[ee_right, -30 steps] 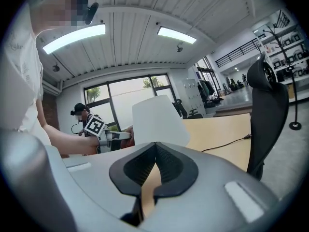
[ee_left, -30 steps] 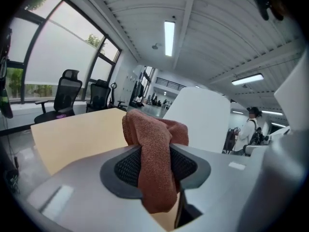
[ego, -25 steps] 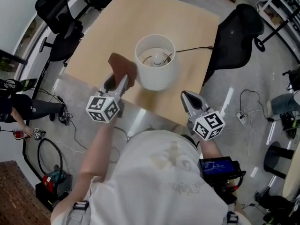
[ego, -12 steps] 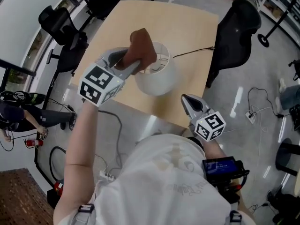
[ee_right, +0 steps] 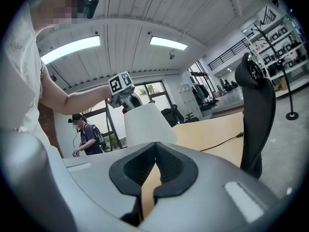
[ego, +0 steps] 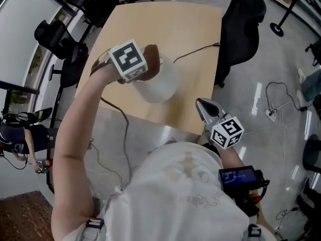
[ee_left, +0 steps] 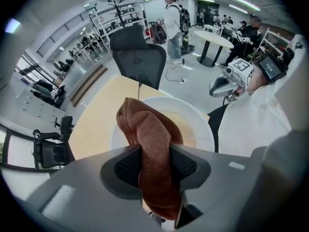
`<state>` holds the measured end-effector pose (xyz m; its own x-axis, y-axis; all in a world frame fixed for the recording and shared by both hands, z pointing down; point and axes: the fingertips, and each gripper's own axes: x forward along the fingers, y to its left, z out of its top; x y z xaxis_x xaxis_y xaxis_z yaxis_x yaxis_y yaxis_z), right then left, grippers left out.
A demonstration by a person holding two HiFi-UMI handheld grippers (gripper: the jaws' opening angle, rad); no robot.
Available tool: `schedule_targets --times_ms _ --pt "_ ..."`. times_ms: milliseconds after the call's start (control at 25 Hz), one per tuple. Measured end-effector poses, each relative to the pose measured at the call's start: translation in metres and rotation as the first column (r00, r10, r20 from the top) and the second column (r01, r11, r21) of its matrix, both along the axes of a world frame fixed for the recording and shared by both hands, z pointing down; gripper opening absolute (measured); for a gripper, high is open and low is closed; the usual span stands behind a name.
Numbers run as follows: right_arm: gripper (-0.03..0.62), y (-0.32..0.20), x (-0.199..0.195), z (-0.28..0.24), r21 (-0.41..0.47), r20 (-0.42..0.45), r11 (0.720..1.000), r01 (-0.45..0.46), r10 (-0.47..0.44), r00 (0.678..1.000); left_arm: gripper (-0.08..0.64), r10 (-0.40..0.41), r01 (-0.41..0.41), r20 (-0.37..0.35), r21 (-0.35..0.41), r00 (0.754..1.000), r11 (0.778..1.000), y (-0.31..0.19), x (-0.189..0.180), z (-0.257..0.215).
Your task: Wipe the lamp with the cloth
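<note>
Above the lamp's [ego: 161, 86] open top, in the head view, the left gripper [ego: 145, 70] is now pointing steeply down with the cloth [ego: 152, 57], having swung up from the lamp's left flank, so wiping of the rim is probably starting. The worktop [ego: 190, 26] is offering bare room behind the lamp, its near edge lying close. Along the left gripper view, the jaws are clenching the cloth's [ee_left: 152, 141] middle over the white lamp [ee_left: 195, 120], while in the right gripper view the right gripper [ee_right: 154, 170] is idling off that edge, jaws closed on nothing.
</note>
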<state>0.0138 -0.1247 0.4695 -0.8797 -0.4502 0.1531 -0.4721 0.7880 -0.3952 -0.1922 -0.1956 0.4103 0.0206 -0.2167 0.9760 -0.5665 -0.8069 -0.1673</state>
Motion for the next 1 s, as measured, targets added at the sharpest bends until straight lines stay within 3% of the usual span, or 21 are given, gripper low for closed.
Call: schedule_targets --times_ms 240,320,440,560,640,720,800,920,1000 --pt "0.012 -0.007 0.006 0.001 -0.010 -0.004 1.000 -0.030 0.030 1.000 0.163 0.157 -0.152 0.038 -0.111 0.987 0.982 0.005 0.004 0.012" --pt "0.012 -0.008 0.005 0.000 -0.009 -0.006 1.000 -0.029 0.029 1.000 0.160 0.179 -0.168 0.063 -0.153 0.982 0.974 0.013 -0.004 0.011" --pt "0.012 -0.008 0.003 -0.001 -0.003 -0.005 1.000 -0.020 0.020 1.000 0.161 0.116 -0.096 0.137 -0.143 0.984 0.985 0.013 -0.016 0.006" --pt "0.012 -0.005 0.002 0.000 0.003 -0.007 1.000 -0.006 0.006 1.000 0.163 0.004 0.004 0.163 -0.050 0.987 0.999 0.005 -0.019 0.001" --pt "0.014 -0.002 0.003 0.000 -0.003 -0.014 1.000 0.000 0.000 1.000 0.163 -0.022 0.017 0.138 0.037 0.990 0.999 -0.006 -0.015 -0.004" --pt "0.012 0.001 0.004 -0.001 -0.008 -0.023 1.000 0.004 -0.004 1.000 0.163 0.006 -0.026 0.118 0.165 0.993 0.986 -0.023 -0.008 -0.019" --pt "0.014 -0.003 -0.003 -0.004 0.010 -0.014 1.000 0.004 -0.004 1.000 0.166 0.028 -0.042 0.068 0.212 0.997 0.976 -0.028 -0.003 -0.034" --pt "0.014 -0.013 -0.016 -0.007 0.041 0.011 0.999 0.008 -0.009 1.000 0.166 0.036 -0.029 -0.087 0.083 0.996 0.996 -0.004 0.008 -0.037" --pt "0.012 -0.006 -0.009 -0.003 0.024 -0.008 1.000 0.013 -0.013 1.000 0.166 0.050 -0.054 -0.144 -0.018 0.988 0.998 0.016 0.016 -0.028"
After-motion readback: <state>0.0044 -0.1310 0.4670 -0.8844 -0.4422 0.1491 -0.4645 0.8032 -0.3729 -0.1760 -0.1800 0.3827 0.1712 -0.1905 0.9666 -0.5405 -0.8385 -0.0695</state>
